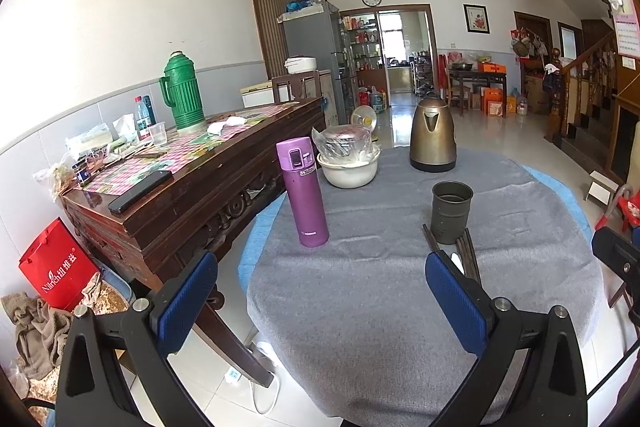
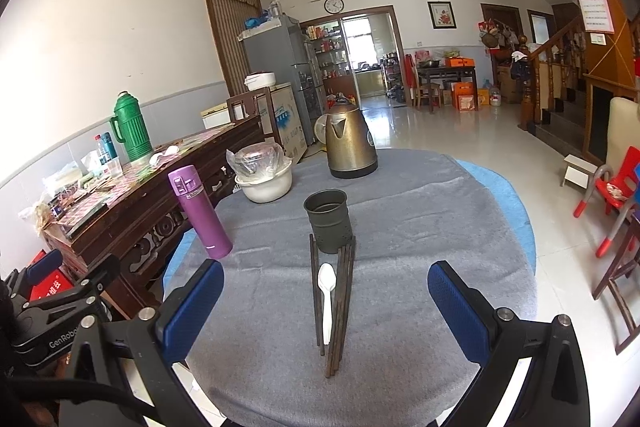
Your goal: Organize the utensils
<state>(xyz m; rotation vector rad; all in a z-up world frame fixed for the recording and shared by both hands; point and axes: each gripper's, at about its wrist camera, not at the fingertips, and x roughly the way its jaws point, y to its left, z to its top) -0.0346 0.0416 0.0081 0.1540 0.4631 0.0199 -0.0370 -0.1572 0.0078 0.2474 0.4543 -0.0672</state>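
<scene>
A dark metal utensil cup (image 2: pixel 329 220) stands upright and empty on the grey-clothed round table (image 2: pixel 440 267); it also shows in the left wrist view (image 1: pixel 451 211). Several dark chopsticks (image 2: pixel 342 303) and a white plastic spoon (image 2: pixel 326 297) lie flat in front of the cup. In the left wrist view the chopsticks (image 1: pixel 469 259) show partly behind a finger. My right gripper (image 2: pixel 326 305) is open above the table, its fingers on either side of the utensils. My left gripper (image 1: pixel 320 301) is open and empty, left of the cup.
A purple flask (image 1: pixel 303 192), a white bowl with a bagged pot (image 1: pixel 349 163) and a brass kettle (image 1: pixel 433 135) stand on the table. A cluttered wooden sideboard (image 1: pixel 192 187) stands close on the left. A red child's chair (image 2: pixel 614 195) stands on the right.
</scene>
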